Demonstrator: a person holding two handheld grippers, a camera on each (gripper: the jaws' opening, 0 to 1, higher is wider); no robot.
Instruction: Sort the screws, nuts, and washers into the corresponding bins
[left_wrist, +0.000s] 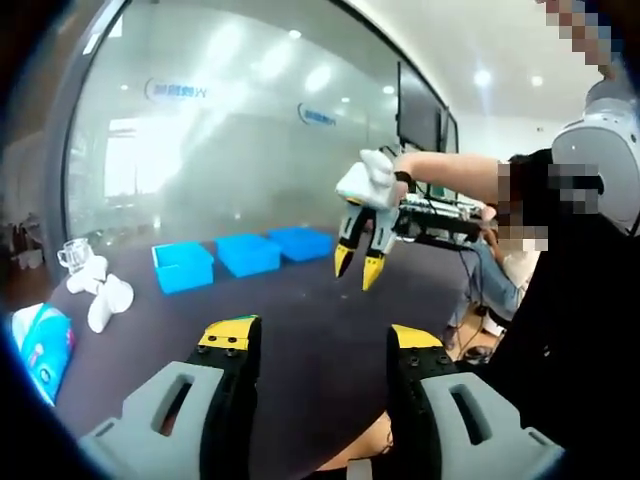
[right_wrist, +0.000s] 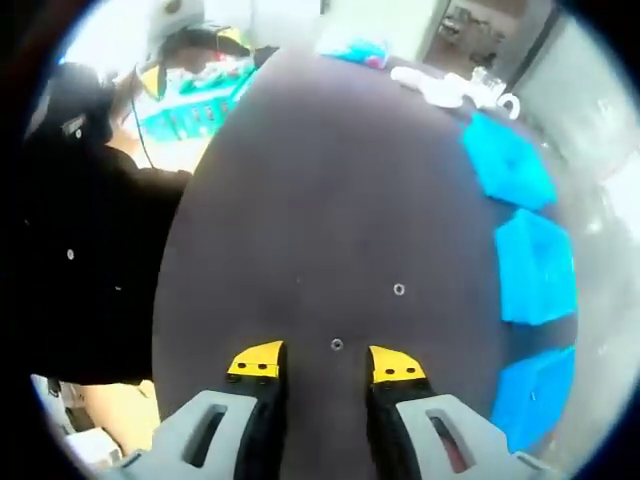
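Blue bins (right_wrist: 535, 265) beside dark table (right_wrist: 330, 180), both tongs (left_wrist: 318, 345) (right_wrist: 327, 362) spread, glass lettering possibly mirrored, unreadable.

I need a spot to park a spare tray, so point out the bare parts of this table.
The dark oval tabletop is bare across its middle, between the person's black sleeve and the three blue plastic bins. Two small round metal parts lie near the right gripper. The far end is crowded with white plastic pieces.

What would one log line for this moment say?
right gripper: open, above small metal ring part | second ring part: loose on dark table | three blue plastic bins: along edge
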